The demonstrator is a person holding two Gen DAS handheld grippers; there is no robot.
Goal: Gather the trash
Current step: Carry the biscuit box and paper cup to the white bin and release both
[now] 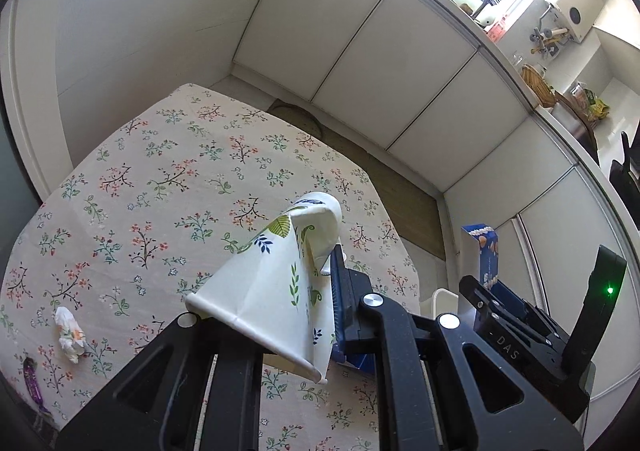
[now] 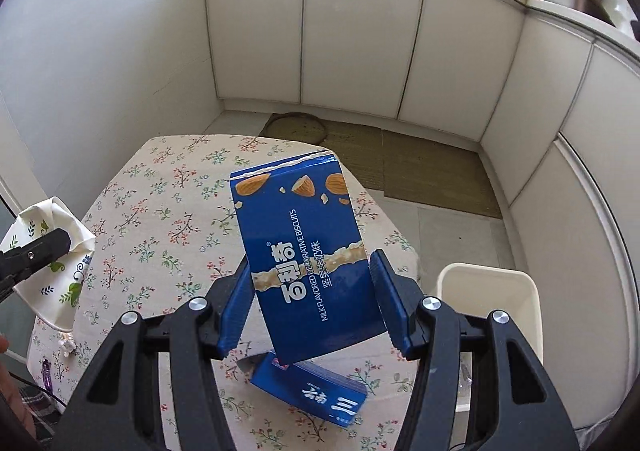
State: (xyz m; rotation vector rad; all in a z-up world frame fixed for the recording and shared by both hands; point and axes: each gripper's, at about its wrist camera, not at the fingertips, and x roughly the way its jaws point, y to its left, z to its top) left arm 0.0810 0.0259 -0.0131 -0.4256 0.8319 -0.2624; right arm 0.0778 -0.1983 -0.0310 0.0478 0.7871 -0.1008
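My left gripper (image 1: 316,283) is shut on a crushed white paper cup (image 1: 276,275) with a leaf print and holds it above the floral tablecloth (image 1: 160,187). The cup also shows at the left of the right wrist view (image 2: 48,259). My right gripper (image 2: 316,303) is shut on a blue biscuit box (image 2: 304,251) and holds it tilted above the table. A second blue box (image 2: 308,391) lies flat on the table under it. A crumpled tissue (image 1: 70,335) and a purple wrapper (image 1: 32,383) lie at the table's left edge.
A white bin (image 2: 492,299) stands on the floor just right of the table. White cabinets (image 2: 360,43) curve around the far side, with mats (image 2: 420,171) on the floor before them. The right gripper and its box show in the left wrist view (image 1: 484,251).
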